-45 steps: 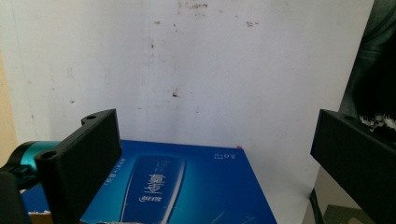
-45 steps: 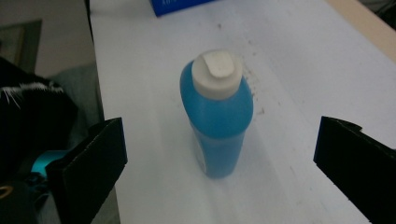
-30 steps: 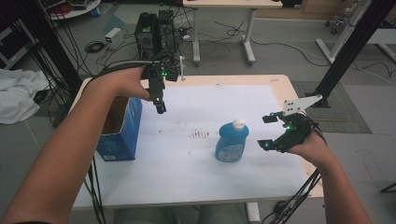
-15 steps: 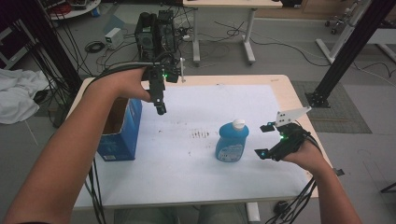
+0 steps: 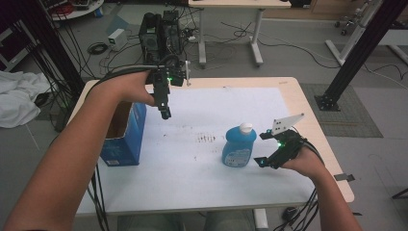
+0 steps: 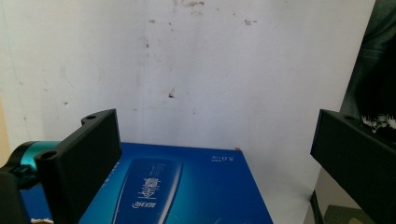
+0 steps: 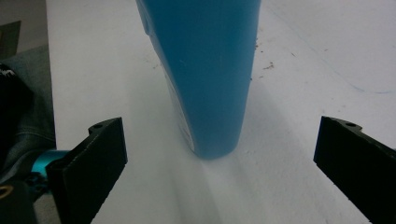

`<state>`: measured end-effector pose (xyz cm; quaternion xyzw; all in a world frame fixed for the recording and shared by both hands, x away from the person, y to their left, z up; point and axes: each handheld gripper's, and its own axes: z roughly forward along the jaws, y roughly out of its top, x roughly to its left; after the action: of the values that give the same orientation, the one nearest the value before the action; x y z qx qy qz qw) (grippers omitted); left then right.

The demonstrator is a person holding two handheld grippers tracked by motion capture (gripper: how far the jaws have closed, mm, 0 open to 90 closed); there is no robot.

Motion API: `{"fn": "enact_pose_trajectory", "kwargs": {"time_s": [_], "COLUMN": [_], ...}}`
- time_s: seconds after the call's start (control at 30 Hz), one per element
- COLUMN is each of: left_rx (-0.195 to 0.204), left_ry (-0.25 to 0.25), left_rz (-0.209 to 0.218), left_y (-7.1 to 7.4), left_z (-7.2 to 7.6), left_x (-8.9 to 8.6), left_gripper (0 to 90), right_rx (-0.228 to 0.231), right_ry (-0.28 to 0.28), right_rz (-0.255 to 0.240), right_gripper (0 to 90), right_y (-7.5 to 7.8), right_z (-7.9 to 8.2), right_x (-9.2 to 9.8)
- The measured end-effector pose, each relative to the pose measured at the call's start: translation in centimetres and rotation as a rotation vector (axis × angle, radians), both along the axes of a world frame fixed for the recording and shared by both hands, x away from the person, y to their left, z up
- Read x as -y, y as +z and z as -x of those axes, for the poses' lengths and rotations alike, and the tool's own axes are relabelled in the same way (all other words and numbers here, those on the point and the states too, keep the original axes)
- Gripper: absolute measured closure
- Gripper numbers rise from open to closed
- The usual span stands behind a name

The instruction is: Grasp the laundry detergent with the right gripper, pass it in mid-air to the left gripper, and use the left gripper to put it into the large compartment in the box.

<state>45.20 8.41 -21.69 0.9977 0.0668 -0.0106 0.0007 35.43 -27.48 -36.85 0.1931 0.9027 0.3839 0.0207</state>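
Grey-floored workroom around a white-topped table

The table [image 5: 298,96] has a pale wooden edge; behind it stands a second desk [image 5: 231,29] on a grey floor [image 5: 288,57] strewn with cables; black frame posts [image 5: 358,53] rise right; white cloth [image 5: 17,98] lies left.

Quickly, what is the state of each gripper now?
Left gripper: open, holding nothing, above the blue box.
Right gripper: open, empty, jaws either side of the blue bottle.

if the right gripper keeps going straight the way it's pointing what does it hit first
Most likely the blue bottle: it stands upright, centred ahead of the right gripper, whose jaws are wide open and not touching it. Depth is hard to judge.
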Motion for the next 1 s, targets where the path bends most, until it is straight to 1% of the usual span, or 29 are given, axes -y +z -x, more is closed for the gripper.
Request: {"fn": "enact_pose_trajectory", "kwargs": {"time_s": [0.1,0.13,0.2,0.23,0.27,0.3,0.33,0.43,0.47,0.5,0.6,0.63,0.67,0.7,0.73,0.77,0.8,0.83,0.9,0.93,0.97,1.0], "left_rx": [-0.003,0.004,-0.001,0.004,0.001,-0.004,-0.004,-0.002,0.003,-0.005,-0.008,0.003,0.001,-0.007,-0.008,-0.004,-0.003,-0.011,-0.006,-0.012,-0.003,-0.001], "left_ry": [0.003,0.001,0.002,-0.003,0.002,0.004,0.004,-0.001,-0.001,-0.002,0.003,0.001,-0.001,0.007,0.008,0.008,0.012,0.016,0.014,0.018,0.014,0.016], "left_rz": [0.002,0.003,0.004,-0.005,0.002,0.004,0.004,0.006,0.001,0.004,-0.001,0.004,0.000,0.005,0.006,-0.003,0.002,0.001,0.002,0.005,0.006,0.001], "left_y": [-0.1,-0.1,-0.2,-0.1,-0.1,-0.1,-0.1,-0.2,-0.2,-0.3,-0.3,-0.3,-0.3,-0.3,-0.3,-0.3,-0.3,-0.3,-0.3,-0.3,-0.3,-0.3], "left_z": [0.0,0.0,0.0,0.0,0.0,0.0,0.0,0.1,0.1,0.2,0.2,0.3,0.3,0.3,0.3,0.3,0.3,0.3,0.3,0.3,0.3,0.4], "left_x": [-0.1,-0.1,-0.2,-0.2,-0.2,-0.3,-0.3,-0.3,-0.3,-0.4,-0.6,-0.7,-0.7,-0.8,-0.9,-1.0,-1.1,-1.2,-1.3,-1.3,-1.4,-1.4], "left_gripper": [1.6,1.7,1.7,1.7,1.7,1.7,1.7,1.7,1.7,1.7,1.7,1.7,1.7,1.7,1.7,1.7,1.7,1.7,1.7,1.7,1.7,1.7], "right_rx": [0.010,0.015,0.012,0.012,0.011,0.005,0.014,0.009,0.014,0.041,0.041,0.048,0.053,0.049,0.051,0.057,0.049,0.060,0.056,0.056,0.056,0.060], "right_ry": [0.012,0.018,0.020,0.020,0.031,0.032,0.030,0.032,0.036,0.044,0.053,0.061,0.061,0.055,0.062,0.065,0.058,0.069,0.069,0.070,0.070,0.074], "right_rz": [0.000,0.006,0.009,0.009,0.004,0.007,-0.007,-0.009,-0.006,-0.006,0.012,0.012,0.012,0.005,0.004,0.004,0.001,-0.005,0.002,-0.003,-0.003,-0.014], "right_gripper": [1.6,1.6,1.6,1.6,1.6,1.6,1.6,1.6,1.6,1.6,1.6,1.6,1.6,1.6,1.6,1.6,1.6,1.6,1.6,1.6,1.6,1.6], "right_y": [-0.2,-0.4,-0.5,-0.5,-0.6,-0.6,-0.8,-0.9,-1.1,-1.2,-1.5,-1.7,-1.8,-1.9,-1.9,-2.0,-2.0,-2.1,-2.2,-2.3,-2.3,-2.4], "right_z": [-0.2,-0.3,-0.4,-0.4,-0.6,-0.6,-0.6,-0.7,-0.9,-1.1,-1.1,-1.2,-1.3,-1.2,-1.3,-1.4,-1.3,-1.5,-1.5,-1.5,-1.5,-1.6], "right_x": [-0.3,-0.6,-0.9,-0.9,-1.1,-1.2,-1.5,-1.8,-2.2,-2.4,-2.8,-3.1,-3.2,-3.4,-3.5,-3.6,-3.7,-3.8,-3.8,-4.0,-4.0,-4.2]}}
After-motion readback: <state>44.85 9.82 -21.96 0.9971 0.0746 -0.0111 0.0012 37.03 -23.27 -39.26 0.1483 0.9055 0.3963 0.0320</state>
